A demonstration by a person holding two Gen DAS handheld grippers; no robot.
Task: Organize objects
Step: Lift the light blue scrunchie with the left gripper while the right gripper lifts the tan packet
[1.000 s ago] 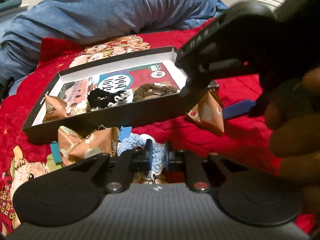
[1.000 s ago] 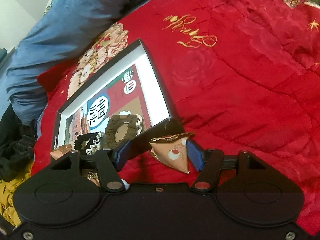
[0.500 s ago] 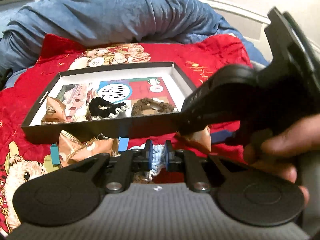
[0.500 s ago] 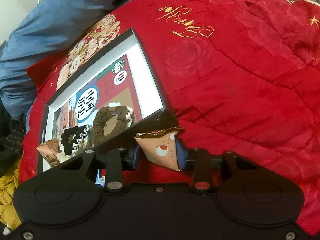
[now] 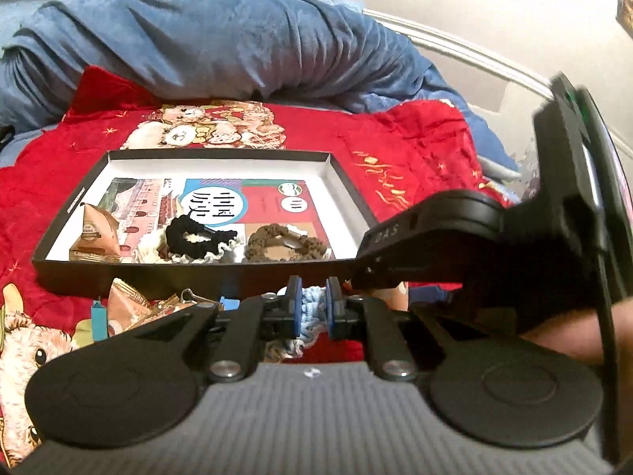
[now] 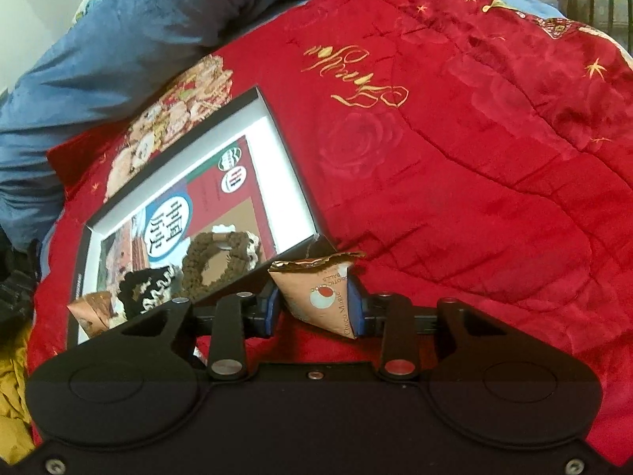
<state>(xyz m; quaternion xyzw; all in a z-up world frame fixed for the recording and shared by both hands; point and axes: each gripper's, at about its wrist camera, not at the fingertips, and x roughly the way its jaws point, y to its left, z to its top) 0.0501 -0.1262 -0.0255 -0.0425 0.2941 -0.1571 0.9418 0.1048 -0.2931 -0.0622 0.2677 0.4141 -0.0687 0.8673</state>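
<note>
A shallow black box (image 5: 198, 277) lies on the red bedspread and shows in the right wrist view too (image 6: 304, 182). Inside it are a black scrunchie (image 5: 198, 237), a brown scrunchie (image 5: 285, 247) and a copper snack packet (image 5: 95, 233). My left gripper (image 5: 312, 308) is shut on a light blue scrunchie (image 5: 312, 297) just in front of the box's near wall. My right gripper (image 6: 314, 304) is shut on a copper pyramid snack packet (image 6: 320, 293), held by the box's near right corner. The right gripper's body (image 5: 474, 245) crosses the left wrist view.
More copper snack packets (image 5: 130, 304) and a small blue clip (image 5: 97, 316) lie in front of the box. A rolled blue blanket (image 5: 198, 47) lies behind it. The red bedspread (image 6: 474, 158) stretches to the right. Yellow cloth (image 6: 12, 396) sits at far left.
My right gripper closed from open onto the snack packet and lifted it slightly by the box corner. My left gripper stayed shut on the blue scrunchie and rose a little.
</note>
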